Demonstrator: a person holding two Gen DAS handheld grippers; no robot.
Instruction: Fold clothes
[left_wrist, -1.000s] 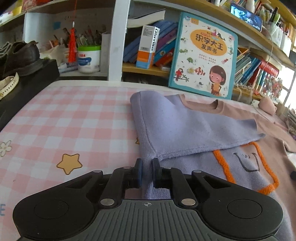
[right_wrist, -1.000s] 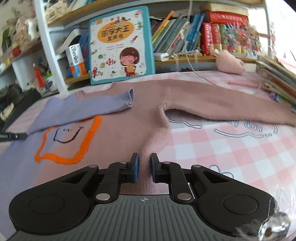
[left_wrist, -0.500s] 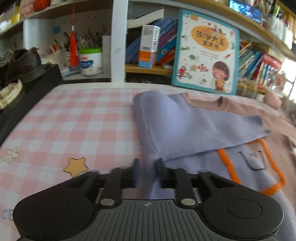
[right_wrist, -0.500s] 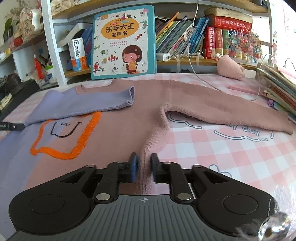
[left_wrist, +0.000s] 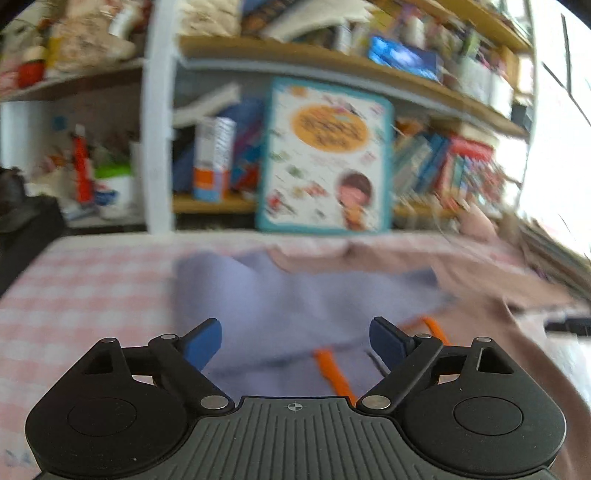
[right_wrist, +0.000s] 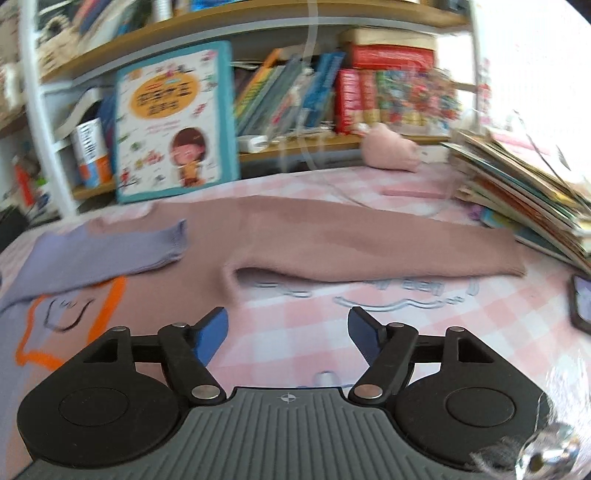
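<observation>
A pink and lilac sweater (right_wrist: 295, 229) with an orange outline on its front lies flat on the checked tablecloth. Its lilac sleeve (left_wrist: 295, 295) is folded across the chest; it also shows in the right wrist view (right_wrist: 110, 254). The pink sleeve (right_wrist: 406, 254) stretches out to the right. My left gripper (left_wrist: 295, 343) is open and empty above the lilac part. My right gripper (right_wrist: 288, 332) is open and empty above the tablecloth, just right of the sweater's side edge. Both views are blurred.
A bookshelf with a large children's book (right_wrist: 173, 125) runs along the table's far edge. A stack of books (right_wrist: 524, 199) lies at the right, a phone (right_wrist: 581, 302) at the right edge, a pink soft toy (right_wrist: 391, 147) at the back.
Both grippers were shut on the sweater's edges and have opened, letting go. Both have lifted and shifted to the right.
</observation>
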